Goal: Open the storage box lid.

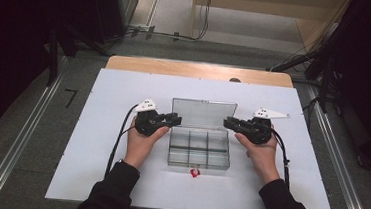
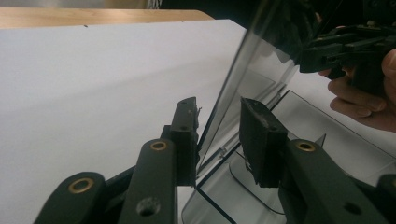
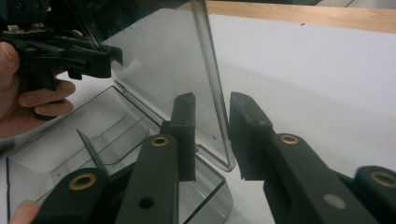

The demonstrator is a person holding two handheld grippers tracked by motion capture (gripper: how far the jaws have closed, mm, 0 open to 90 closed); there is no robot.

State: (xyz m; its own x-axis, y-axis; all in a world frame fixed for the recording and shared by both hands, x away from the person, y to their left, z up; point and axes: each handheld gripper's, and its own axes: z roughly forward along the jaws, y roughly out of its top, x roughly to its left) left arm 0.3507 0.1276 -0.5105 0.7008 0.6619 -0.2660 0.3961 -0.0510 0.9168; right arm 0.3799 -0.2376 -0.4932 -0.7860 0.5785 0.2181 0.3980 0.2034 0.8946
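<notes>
While the lid [image 1: 203, 115] stands upright, both hands level, left gripper [image 1: 175, 119] and right gripper [image 1: 228, 122] jaws narrowly astride its edges

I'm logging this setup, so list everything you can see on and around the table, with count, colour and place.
Compartment box: one, clear grey plastic, middle of the white board, six empty sections.
Lid: one, clear, hinged at the box's far edge, standing open; each side edge sits between a gripper's jaws, with gaps visible at the pads.
Small red item: one, on the board just in front of the box; too small to identify.
White board: one, covering the table.
Wooden table edge: one, light brown, showing beyond the board.
Left gripper: one, black, at the lid's left edge.
Right gripper: one, black, at the lid's right edge.
Hands: two, dark sleeves, holding the grippers.
</notes>
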